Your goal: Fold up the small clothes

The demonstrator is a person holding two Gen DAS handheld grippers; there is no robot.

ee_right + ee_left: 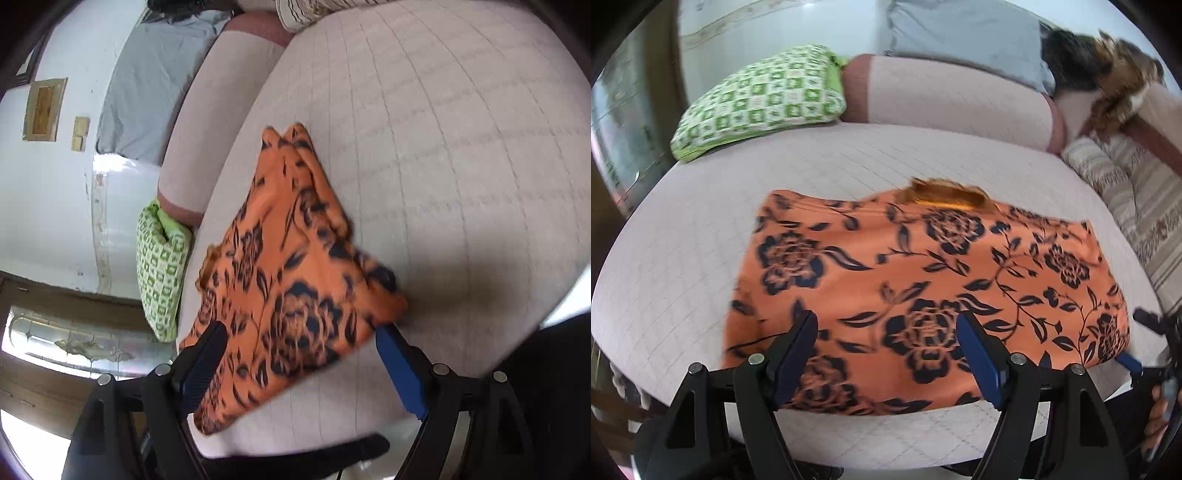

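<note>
Garment: the orange floral cloth (923, 280) lies flat on the quilted bed (701, 229), just ahead of both your grippers.
Left gripper (886, 332): jaws apart, holding nothing.
Right gripper (303, 343): jaws apart, empty.

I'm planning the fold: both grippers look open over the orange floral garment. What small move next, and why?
Probably lower the left gripper to pinch the near edge of the orange floral garment. It lies flat on the bed, unheld, and the right gripper is open too.
</note>
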